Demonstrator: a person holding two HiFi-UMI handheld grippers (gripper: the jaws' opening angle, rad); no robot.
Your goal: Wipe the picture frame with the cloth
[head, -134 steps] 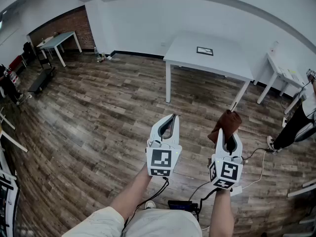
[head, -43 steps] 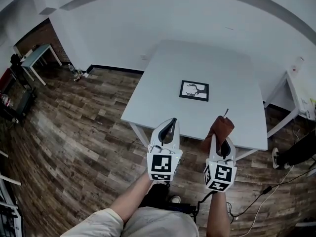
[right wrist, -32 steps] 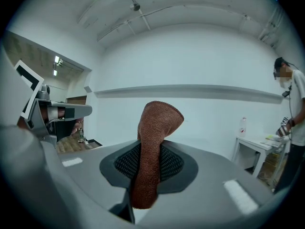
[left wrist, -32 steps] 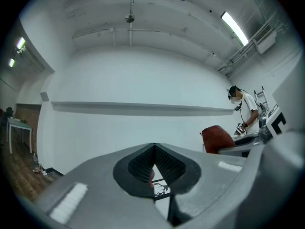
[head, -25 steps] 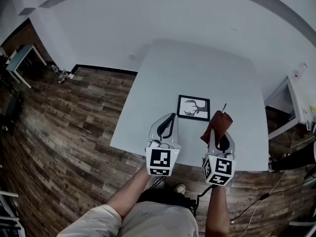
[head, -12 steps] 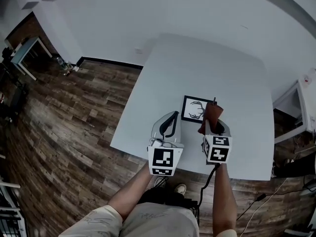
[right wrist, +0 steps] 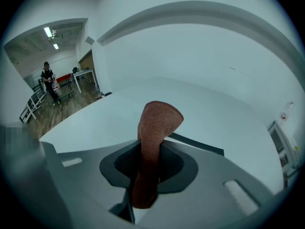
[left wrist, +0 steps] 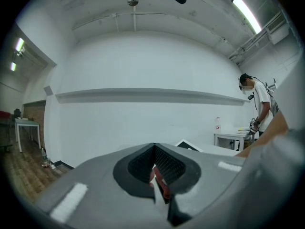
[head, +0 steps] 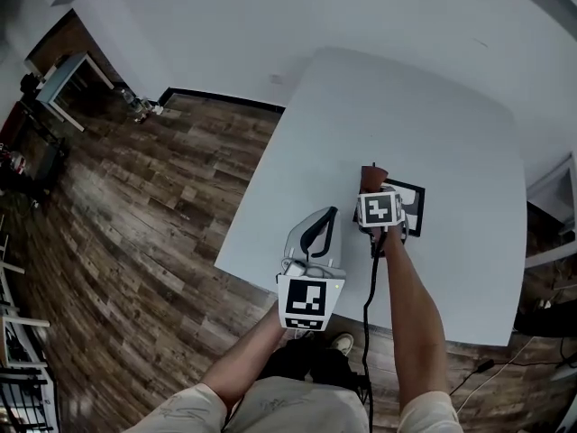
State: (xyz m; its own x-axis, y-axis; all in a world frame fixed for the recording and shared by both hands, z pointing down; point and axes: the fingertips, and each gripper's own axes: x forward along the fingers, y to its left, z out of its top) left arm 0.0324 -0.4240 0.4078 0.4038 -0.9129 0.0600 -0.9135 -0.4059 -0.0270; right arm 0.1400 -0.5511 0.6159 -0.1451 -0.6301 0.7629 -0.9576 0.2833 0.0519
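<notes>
right gripper [head: 372, 177]: jaws closed on the cloth [right wrist: 156, 128], which stands up out of them; its lower end is hidden behind the jaw housing. the frame [head: 413, 207] lies flat on the table [head: 451, 106], under and just beyond these jaws. the gripper covers most of it, so only its right edge shows. contact between cloth and frame cannot be determined. left gripper [head: 326, 216]: jaws together, nothing gripped, left of the right jaws and short of the frame.

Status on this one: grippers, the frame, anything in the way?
Left hand-held gripper shut, empty, over near edge of table. Right hand-held gripper shut on cloth, above left side of picture frame; contact unclear. No obstruction seen.
</notes>
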